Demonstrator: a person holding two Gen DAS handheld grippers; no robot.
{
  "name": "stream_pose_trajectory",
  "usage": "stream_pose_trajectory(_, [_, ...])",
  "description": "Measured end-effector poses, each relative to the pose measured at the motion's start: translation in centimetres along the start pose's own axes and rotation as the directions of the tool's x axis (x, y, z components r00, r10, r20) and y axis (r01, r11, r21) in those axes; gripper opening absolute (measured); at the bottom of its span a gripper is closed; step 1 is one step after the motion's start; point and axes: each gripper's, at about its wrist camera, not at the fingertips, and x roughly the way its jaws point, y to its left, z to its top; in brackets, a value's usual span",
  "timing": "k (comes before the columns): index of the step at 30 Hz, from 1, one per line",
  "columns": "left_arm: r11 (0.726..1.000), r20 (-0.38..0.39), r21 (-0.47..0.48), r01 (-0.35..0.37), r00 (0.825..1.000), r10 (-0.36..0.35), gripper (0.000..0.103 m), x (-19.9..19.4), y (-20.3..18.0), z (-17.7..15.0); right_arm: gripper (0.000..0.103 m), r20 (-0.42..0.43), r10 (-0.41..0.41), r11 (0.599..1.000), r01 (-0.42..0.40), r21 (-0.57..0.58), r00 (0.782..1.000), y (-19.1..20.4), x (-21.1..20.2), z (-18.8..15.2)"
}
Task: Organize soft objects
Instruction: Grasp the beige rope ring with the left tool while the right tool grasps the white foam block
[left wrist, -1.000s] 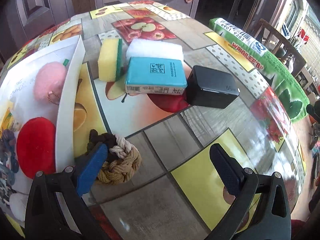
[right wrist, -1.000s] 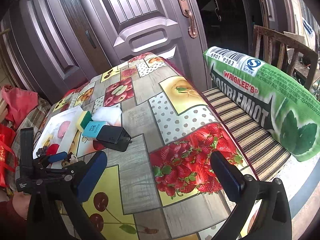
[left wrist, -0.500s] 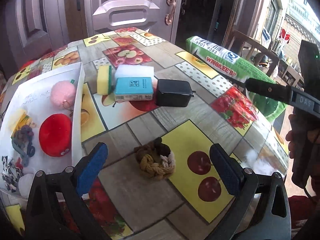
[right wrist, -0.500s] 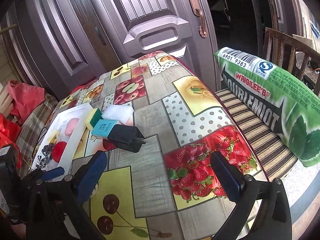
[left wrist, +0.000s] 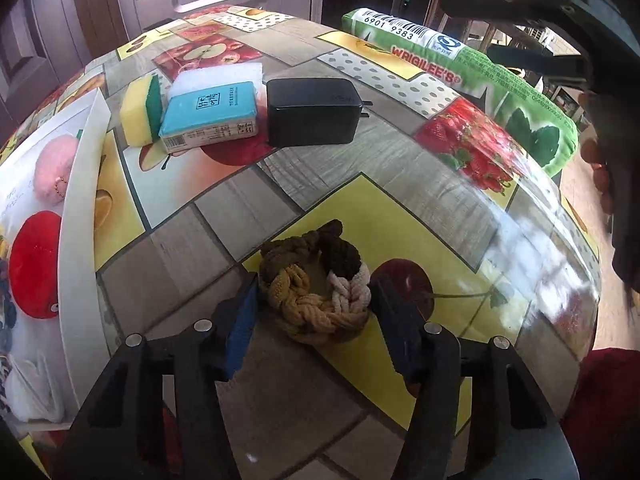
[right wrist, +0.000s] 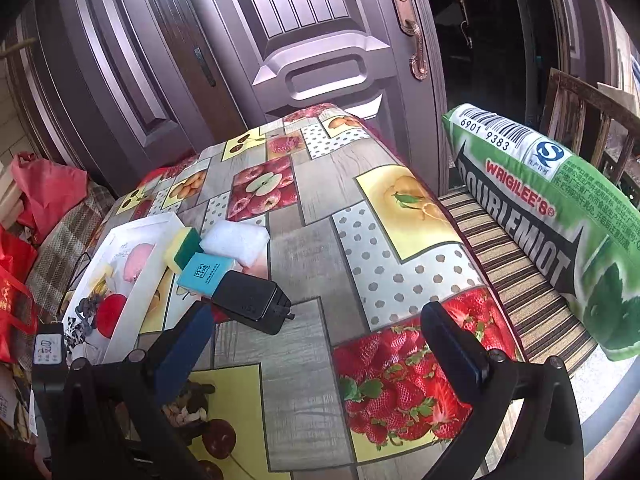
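Note:
A braided rope ring (left wrist: pixel 316 284) in brown, tan and cream lies on the fruit-print tablecloth, between the fingers of my left gripper (left wrist: pixel 314 312), whose jaws have closed in against its sides. It also shows in the right wrist view (right wrist: pixel 188 404). A white box (left wrist: pixel 80 216) at the left holds a pink pom-pom (left wrist: pixel 54 166) and a red plush (left wrist: pixel 34 264). A yellow-green sponge (left wrist: pixel 142 110) and a white foam pad (left wrist: pixel 218 76) lie farther back. My right gripper (right wrist: pixel 316 346) is open and empty above the table.
A teal packet (left wrist: pixel 210 114) and a black charger (left wrist: pixel 312 112) lie beside the sponge. A green sack (right wrist: pixel 560 216) rests on a striped bench (right wrist: pixel 516 280) to the right. A door (right wrist: pixel 312 40) stands behind the table. Red bags (right wrist: pixel 24 240) are at the left.
My left gripper has moved down and forward around the rope ring and narrowed its jaws onto it. My right gripper has drifted slightly toward the table, still open.

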Motion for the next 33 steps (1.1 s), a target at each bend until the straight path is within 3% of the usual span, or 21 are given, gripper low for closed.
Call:
stream_pose_trajectory(5, [1.000, 0.035, -0.008, 0.012, 0.999, -0.012, 0.050, -0.3, 0.2, -0.5, 0.103, -0.074, 0.090, 0.986, -0.099, -0.134, 0.993, 3.0, 4.4, 3.3])
stream_pose_trajectory(8, [0.999, 0.058, -0.037, 0.024, 0.998, -0.022, 0.050, -0.6, 0.6, -1.0, 0.103, -0.133, 0.037, 0.972, -0.067, -0.224, 0.990, 5.2, 8.5, 4.4])
stream_pose_trajectory(11, [0.998, 0.086, -0.050, 0.032, 0.996, -0.027, 0.050, -0.8, 0.6, -1.6, 0.103, -0.208, 0.032, 0.957, -0.090, -0.277, 0.978, 6.8, 12.3, 5.0])
stream_pose_trajectory(16, [0.998, 0.122, -0.063, 0.031, 0.992, -0.023, 0.049, -0.8, 0.6, -2.1, 0.103, -0.235, 0.001, 0.928, -0.089, -0.363, 0.972, 8.9, 16.2, 5.9])
stream_pose_trajectory(21, [0.996, 0.133, -0.073, 0.045, 0.990, -0.034, 0.049, -0.8, 0.9, -2.1, 0.084, -0.328, 0.038, 0.904, -0.172, -0.392, 0.944, 10.2, 19.1, 6.0])
stream_pose_trajectory(27, [0.998, 0.132, -0.062, 0.021, 0.991, -0.013, 0.049, -0.8, 0.5, -2.1, 0.083, -0.401, 0.018, 0.862, -0.218, -0.458, 0.916, 11.6, 20.9, 4.1])
stream_pose_trajectory(30, [0.999, 0.128, -0.051, 0.001, 0.992, 0.005, 0.049, -0.7, 0.1, -2.2, 0.068, -0.383, -0.007, 0.864, -0.187, -0.467, 0.924, 11.3, 21.3, 4.7])
stream_pose_trajectory(33, [0.998, 0.128, -0.055, -0.004, 0.992, 0.011, 0.049, -0.7, 0.0, -2.2, 0.063, -0.376, 0.015, 0.877, -0.193, -0.440, 0.927, 10.5, 20.6, 5.3])
